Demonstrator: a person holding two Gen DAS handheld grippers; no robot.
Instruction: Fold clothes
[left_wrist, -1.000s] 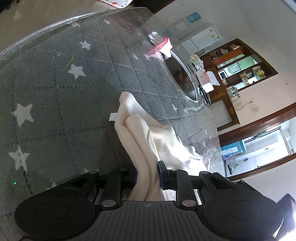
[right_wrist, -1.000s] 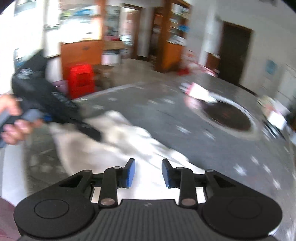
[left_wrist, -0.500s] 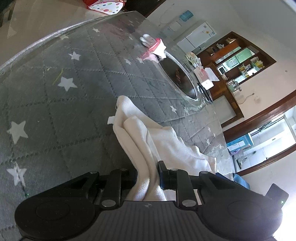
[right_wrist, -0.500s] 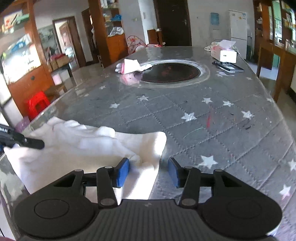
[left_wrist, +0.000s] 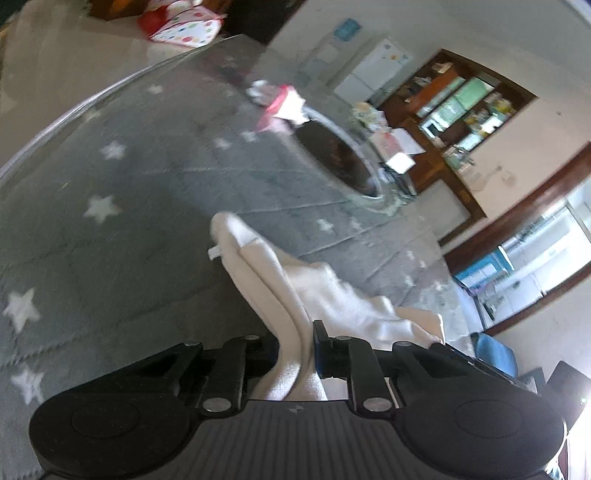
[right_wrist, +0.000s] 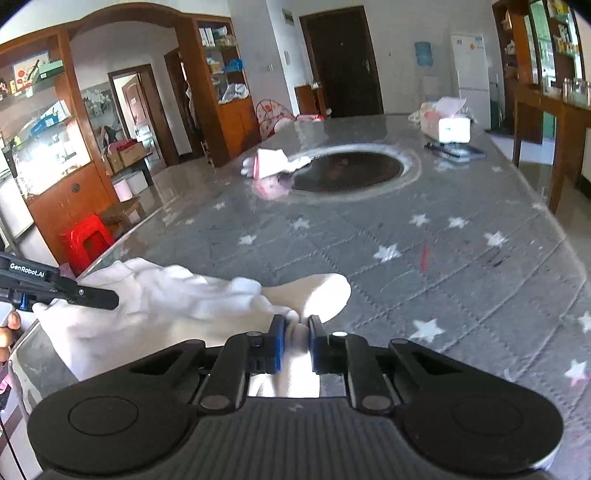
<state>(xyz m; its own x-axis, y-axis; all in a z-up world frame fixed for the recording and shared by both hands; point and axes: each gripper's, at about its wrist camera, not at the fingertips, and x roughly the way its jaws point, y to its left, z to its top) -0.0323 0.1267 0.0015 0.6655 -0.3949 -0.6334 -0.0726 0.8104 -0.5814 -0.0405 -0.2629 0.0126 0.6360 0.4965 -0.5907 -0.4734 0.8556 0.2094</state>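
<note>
- White garment (right_wrist: 155, 306) lies bunched at the near edge of the grey star-print table (right_wrist: 406, 236) — part of it raised off the top btwn the two grippers.
- Left gripper (left_wrist: 295, 343): jaws closing, nearly together, a thick fold of the cloth squeezed btwn the pads. In the right wrist view the same tool comes in from the left edge, tip sunk in the fabric's far end.
- Right gripper (right_wrist: 295, 339): jaws closing too, blue pads (right_wrist: 277, 343) pinching a narrow bunch of the cloth at its other end.
- Cloth sags in soft folds btwn the two grips, w/ one rounded lobe resting on the table just ahead of the right gripper.
- Well beyond, near the dark round inset (right_wrist: 347, 171) mid-table — a small pink-and-white item (right_wrist: 267, 166), apart from the garment.
- Tissue box (right_wrist: 448, 123) at the far side.
</note>
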